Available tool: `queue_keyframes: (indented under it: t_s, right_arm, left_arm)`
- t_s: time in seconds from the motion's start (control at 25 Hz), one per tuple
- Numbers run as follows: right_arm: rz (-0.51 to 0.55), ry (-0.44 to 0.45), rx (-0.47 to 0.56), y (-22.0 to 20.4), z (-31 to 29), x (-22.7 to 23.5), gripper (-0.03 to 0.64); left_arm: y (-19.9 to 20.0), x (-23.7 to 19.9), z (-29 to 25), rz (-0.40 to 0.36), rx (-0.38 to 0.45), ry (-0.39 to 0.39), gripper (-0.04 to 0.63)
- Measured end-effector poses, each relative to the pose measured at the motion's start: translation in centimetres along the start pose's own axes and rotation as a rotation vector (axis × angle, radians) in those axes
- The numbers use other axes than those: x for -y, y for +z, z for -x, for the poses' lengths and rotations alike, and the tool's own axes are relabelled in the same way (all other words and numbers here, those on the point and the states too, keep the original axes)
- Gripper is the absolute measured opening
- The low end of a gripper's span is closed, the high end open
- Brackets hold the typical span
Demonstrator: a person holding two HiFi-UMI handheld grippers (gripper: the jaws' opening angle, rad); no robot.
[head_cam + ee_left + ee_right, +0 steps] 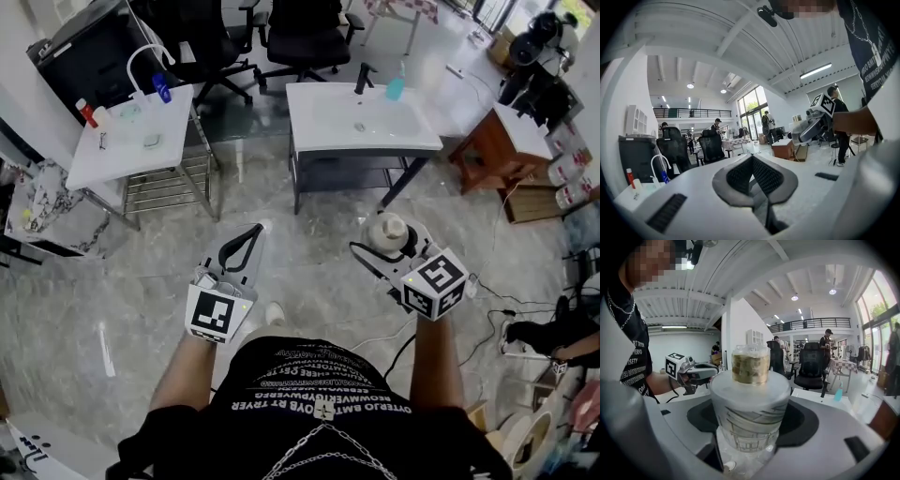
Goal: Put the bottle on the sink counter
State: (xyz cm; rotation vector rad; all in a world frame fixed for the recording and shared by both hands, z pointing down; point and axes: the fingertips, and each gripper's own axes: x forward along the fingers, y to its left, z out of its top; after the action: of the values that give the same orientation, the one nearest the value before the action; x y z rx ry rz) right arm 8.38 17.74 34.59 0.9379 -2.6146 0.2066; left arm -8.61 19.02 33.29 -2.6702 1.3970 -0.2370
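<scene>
The left tongs (251,232) were clenched on nothing, their tips meeting, held out over the marble floor (141,281) with no part in the job yet. To their right, the right tongs (382,237) were grasping the bottle (387,231), a pale frosted one with a line drawing on its side and a golden neck. It stood upright between the jaws, gripped on either side of its body, with the neck rising clear above them. The desk with the sink (314,112) lay ahead, well apart from the bottle, with a tap (364,77) and a blue dispenser (396,89) at its back edge. The step in hand looked to be the carry. Doing it well probably meant keeping the bottle upright, the grip firm, and aiming for bare top beside the basin, away from tap and dispenser.
</scene>
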Motion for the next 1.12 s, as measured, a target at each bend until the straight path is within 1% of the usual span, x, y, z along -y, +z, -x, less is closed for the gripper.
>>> queue_keyframes:
  t_s: [0.12, 0.28, 0.4, 0.56, 0.76, 0.96, 1.12]
  right_arm:
    - [-0.007, -0.022, 0.001, 1.7, -3.0, 1.4, 0.332]
    - [-0.012, -0.042, 0.002, 3.2, -6.7, 2.1, 0.331]
    - [-0.009, -0.054, -0.004, 3.8, -8.8, 2.4, 0.331]
    - [-0.026, -0.063, -0.022, 4.0, -10.3, 3.1, 0.331]
    - [-0.018, -0.075, -0.028, 4.8, -11.8, 4.7, 0.331]
    - [-0.014, -0.058, -0.017, 5.7, -13.9, 7.2, 0.331]
    - [-0.002, -0.022, -0.013, 6.1, -16.0, 9.4, 0.331]
  left_arm:
    - [-0.1, -3.7, -1.8, -0.028, 0.021, -0.014, 0.006]
    - [-1.0, -8.0, -3.0, -0.009, 0.019, -0.022, 0.006]
    - [-1.3, -10.5, -3.8, -0.013, 0.028, -0.03, 0.006]
    - [-1.6, -12.2, -5.0, -0.003, 0.037, -0.042, 0.006]
    - [-2.5, -13.7, -6.5, 0.019, 0.026, -0.046, 0.006]
    - [-3.6, -15.8, -7.9, 0.033, -0.008, -0.009, 0.006]
    - [-3.6, -17.4, -9.9, 0.02, -0.008, 0.016, 0.006]
